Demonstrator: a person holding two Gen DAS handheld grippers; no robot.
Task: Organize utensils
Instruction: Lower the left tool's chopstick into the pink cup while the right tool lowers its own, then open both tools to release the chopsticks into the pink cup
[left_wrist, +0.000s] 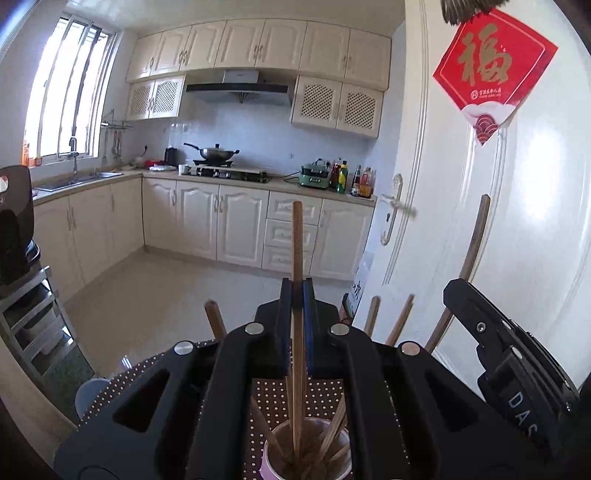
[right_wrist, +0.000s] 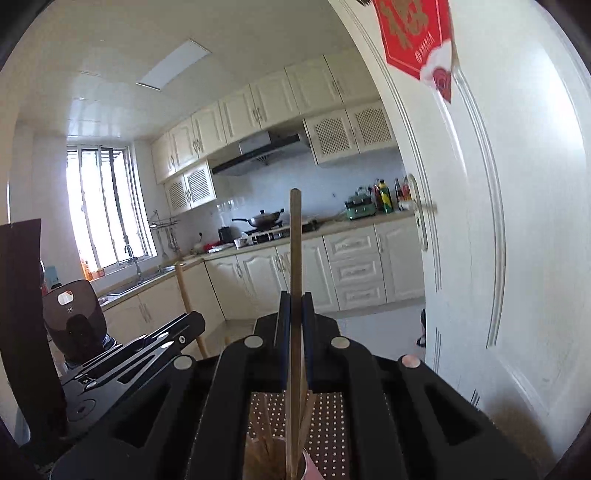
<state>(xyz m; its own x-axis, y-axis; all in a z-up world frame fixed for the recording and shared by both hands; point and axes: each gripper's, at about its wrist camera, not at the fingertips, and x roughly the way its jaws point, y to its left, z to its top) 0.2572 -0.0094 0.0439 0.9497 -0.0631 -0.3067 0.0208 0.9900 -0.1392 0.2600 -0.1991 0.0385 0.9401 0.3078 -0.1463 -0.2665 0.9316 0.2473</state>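
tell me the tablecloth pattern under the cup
Dark brown tablecloth with small white dots, clearest in left wrist view.

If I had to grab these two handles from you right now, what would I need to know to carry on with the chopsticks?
Left gripper: shut on one light wooden chopstick, upright, lower end in the cup.
Right gripper: shut on a darker chopstick, also upright over the same cup.
The cup sits on the dotted tablecloth, with several chopsticks already inside.
Done: most sticks are in the cup.
Left: probably lower these two in, release, and check for strays; the table is mostly hidden.
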